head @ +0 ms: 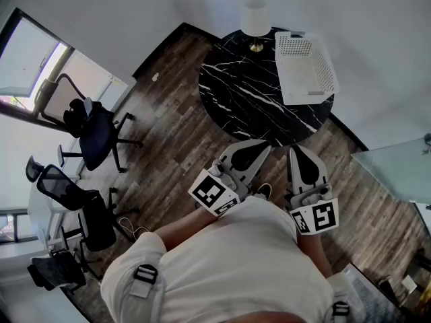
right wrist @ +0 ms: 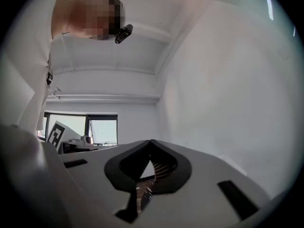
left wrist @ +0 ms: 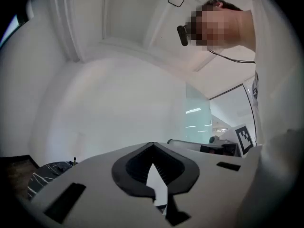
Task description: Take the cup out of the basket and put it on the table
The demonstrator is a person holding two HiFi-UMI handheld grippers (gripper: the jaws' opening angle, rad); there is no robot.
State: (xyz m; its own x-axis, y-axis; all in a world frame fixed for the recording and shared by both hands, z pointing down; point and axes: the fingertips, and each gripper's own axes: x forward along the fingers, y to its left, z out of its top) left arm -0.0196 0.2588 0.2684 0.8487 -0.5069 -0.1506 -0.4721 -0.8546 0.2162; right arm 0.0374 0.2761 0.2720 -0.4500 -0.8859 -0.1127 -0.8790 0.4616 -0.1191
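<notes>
In the head view, a white perforated basket [head: 304, 66] stands on the right side of a round black marble table [head: 249, 93]. No cup shows in any view; the basket's inside is too small to make out. Held close to the person's chest, short of the table's near edge, my left gripper [head: 259, 147] and right gripper [head: 297, 149] point toward the table. Both are shut with nothing between the jaws. The left gripper [left wrist: 152, 144] and right gripper [right wrist: 151, 141] views tilt up toward walls and ceiling, and their jaw tips meet.
A white lamp with a gold base [head: 254, 20] stands at the table's far edge. Black office chairs [head: 94, 130] stand along the window at the left. A glass-topped desk [head: 397, 170] sits at the right. Wood floor [head: 168, 153] lies between me and the table.
</notes>
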